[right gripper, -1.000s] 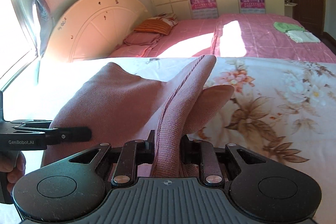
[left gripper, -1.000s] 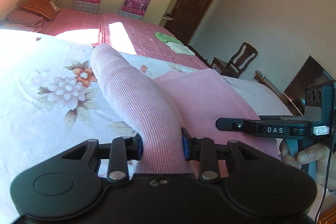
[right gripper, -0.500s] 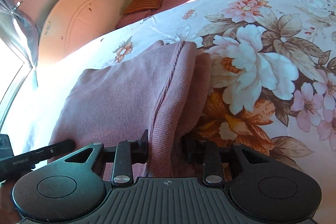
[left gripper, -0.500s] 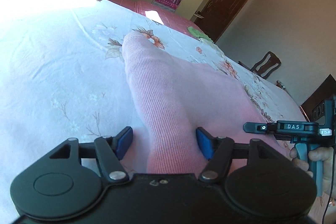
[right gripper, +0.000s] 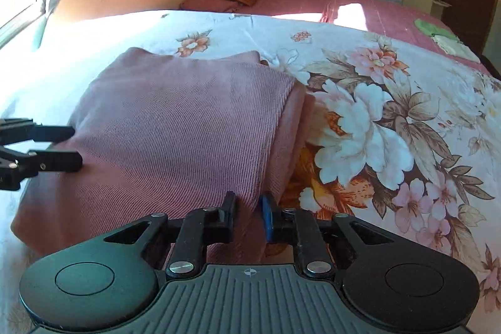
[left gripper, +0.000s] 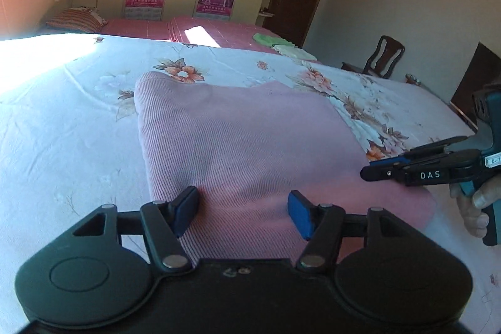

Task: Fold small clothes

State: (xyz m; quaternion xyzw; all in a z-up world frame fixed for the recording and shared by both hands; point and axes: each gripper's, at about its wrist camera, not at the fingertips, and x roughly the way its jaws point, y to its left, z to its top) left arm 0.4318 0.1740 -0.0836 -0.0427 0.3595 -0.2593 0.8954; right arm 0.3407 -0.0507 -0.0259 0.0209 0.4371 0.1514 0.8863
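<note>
We see the pink knitted garment (left gripper: 250,146) lying folded and flat on the floral bedsheet (left gripper: 62,127) of the near bed. Our left tongs (left gripper: 242,213) sit over its near edge with the blue pads (left gripper: 300,216) well apart and narrowing, the cloth lying between them but not pressed. Our right tongs (right gripper: 249,213) straddle the garment's right-hand folded edge; their jaws are closing, with a ridge of the knit between them, though we cannot tell whether the pads press it yet. A hand (left gripper: 472,205) grips the right tool's handle. Behind stand a pink bed (left gripper: 219,32) and a chair (left gripper: 383,58).
</note>
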